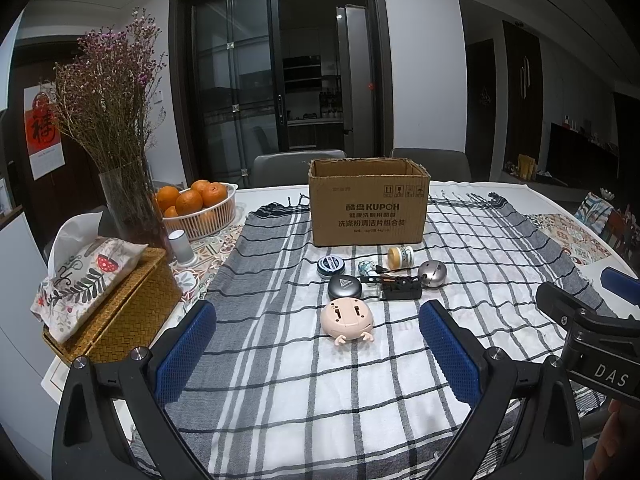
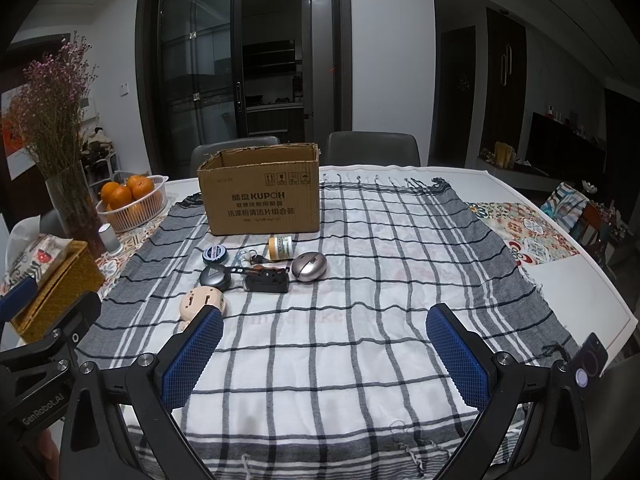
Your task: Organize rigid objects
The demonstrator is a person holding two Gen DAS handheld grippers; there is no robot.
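An open cardboard box (image 1: 368,204) (image 2: 262,192) stands on the checked cloth (image 1: 280,380). In front of it lie several small objects: a pink toy head (image 1: 347,319) (image 2: 202,300), a dark round case (image 1: 344,287) (image 2: 215,276), a blue-white tin (image 1: 330,266) (image 2: 215,255), a small yellow jar (image 1: 400,256) (image 2: 280,247), a silver oval case (image 1: 432,273) (image 2: 309,266), a black device (image 1: 401,289) (image 2: 267,280). My left gripper (image 1: 318,320) is open and empty, just before the toy head. My right gripper (image 2: 324,322) is open and empty, right of the objects.
A basket of oranges (image 1: 200,208), a glass vase with dried flowers (image 1: 128,204), a small white cylinder (image 1: 179,246) and a woven tissue box (image 1: 116,308) stand at the left. Chairs (image 2: 372,148) stand behind the table. A phone (image 2: 590,360) is at the right edge.
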